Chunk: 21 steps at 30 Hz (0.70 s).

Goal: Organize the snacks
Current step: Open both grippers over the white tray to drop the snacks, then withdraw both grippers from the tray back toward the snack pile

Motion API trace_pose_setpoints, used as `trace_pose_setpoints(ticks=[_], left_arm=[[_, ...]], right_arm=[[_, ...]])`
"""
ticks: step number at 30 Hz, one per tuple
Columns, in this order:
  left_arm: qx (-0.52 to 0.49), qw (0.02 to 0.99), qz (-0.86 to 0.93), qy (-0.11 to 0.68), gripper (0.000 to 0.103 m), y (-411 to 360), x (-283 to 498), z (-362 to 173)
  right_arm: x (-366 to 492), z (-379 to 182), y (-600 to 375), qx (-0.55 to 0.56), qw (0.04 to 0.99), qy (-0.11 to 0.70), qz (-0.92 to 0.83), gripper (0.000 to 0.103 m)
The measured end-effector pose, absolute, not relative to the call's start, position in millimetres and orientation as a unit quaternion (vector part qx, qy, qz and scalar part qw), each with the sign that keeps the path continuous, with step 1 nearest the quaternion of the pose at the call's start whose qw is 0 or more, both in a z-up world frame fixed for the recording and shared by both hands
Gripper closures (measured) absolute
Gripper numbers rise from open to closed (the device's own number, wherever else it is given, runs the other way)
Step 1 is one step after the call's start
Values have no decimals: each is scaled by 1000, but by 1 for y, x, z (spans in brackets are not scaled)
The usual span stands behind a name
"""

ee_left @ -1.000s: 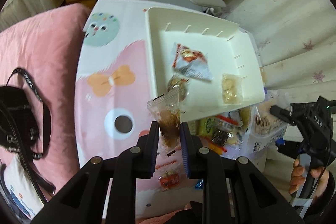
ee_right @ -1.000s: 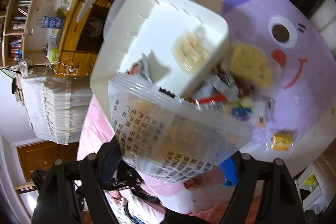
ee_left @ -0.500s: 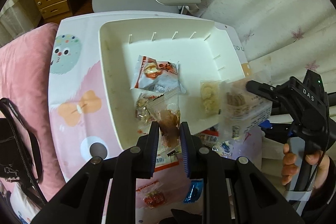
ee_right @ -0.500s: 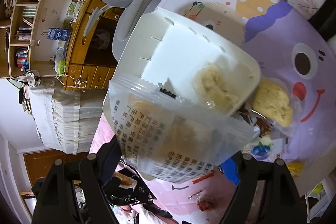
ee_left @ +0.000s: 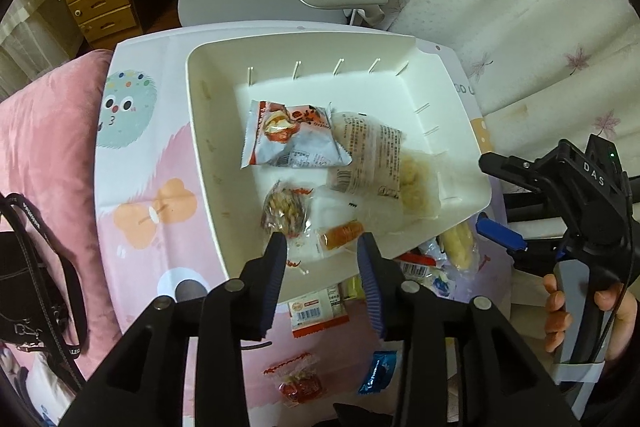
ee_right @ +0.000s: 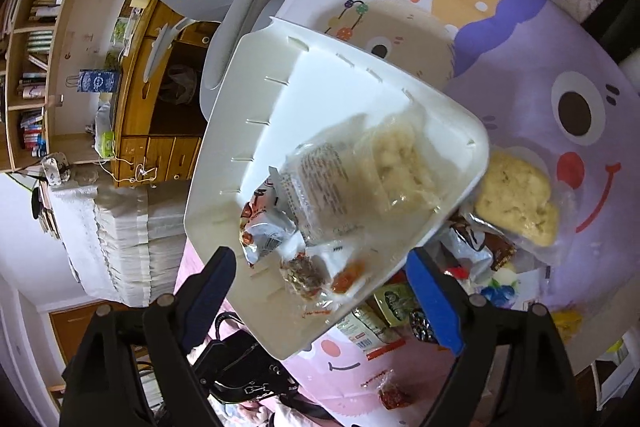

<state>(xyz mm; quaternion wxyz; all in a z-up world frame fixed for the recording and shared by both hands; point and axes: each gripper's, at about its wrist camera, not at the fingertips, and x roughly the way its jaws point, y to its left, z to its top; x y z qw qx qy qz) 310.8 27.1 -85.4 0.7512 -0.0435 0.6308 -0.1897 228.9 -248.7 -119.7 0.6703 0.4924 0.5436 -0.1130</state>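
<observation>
Over the near edge of the white tray (ee_left: 208, 163), in the left wrist view, the left tool (ee_left: 322, 247) points steeply down with its jaws opening and nothing pinched between them. Just beyond its tips a clear packet with an orange snack (ee_left: 340, 233) lies on the tray floor, beside a round nutty snack (ee_left: 285, 213). Further in lie a red and silver packet (ee_left: 290, 139), a clear printed bag (ee_left: 370, 159) overlapping it, and a pale puffed snack (ee_left: 416, 183) by the tray's right wall. The tray sits on a worktop with a cartoon cloth (ee_left: 132, 155); loose snacks (ee_left: 432, 263) are heaped off the tray's near right corner, and a red candy (ee_left: 298, 383) and a blue candy (ee_left: 378, 373) lie near the worktop's front edge. The right tool (ee_left: 500, 199) shows at the right, held by a hand (ee_left: 560, 307).

In the right wrist view, the right tool (ee_right: 322, 289) hangs above the tray (ee_right: 256, 75), its jaws opening wide and gripping nothing. The printed bag (ee_right: 320, 183) lies blurred in the tray. A yellow cake (ee_right: 516, 195) sits outside the tray's right edge.
</observation>
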Motion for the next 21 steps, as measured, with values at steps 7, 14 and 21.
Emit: trace_pose_setpoints(ticks=[7, 14, 21], left_arm=[[-42, 758, -197, 620, 63, 38, 290, -72], [-35, 764, -213, 608, 63, 46, 252, -58], [-32, 780, -226, 583, 63, 58, 206, -45]], right_arm=[[207, -115, -248, 512, 661, 536, -118, 15], [173, -103, -243, 508, 670, 526, -127, 15], [125, -99, -233, 507, 683, 510, -129, 15]])
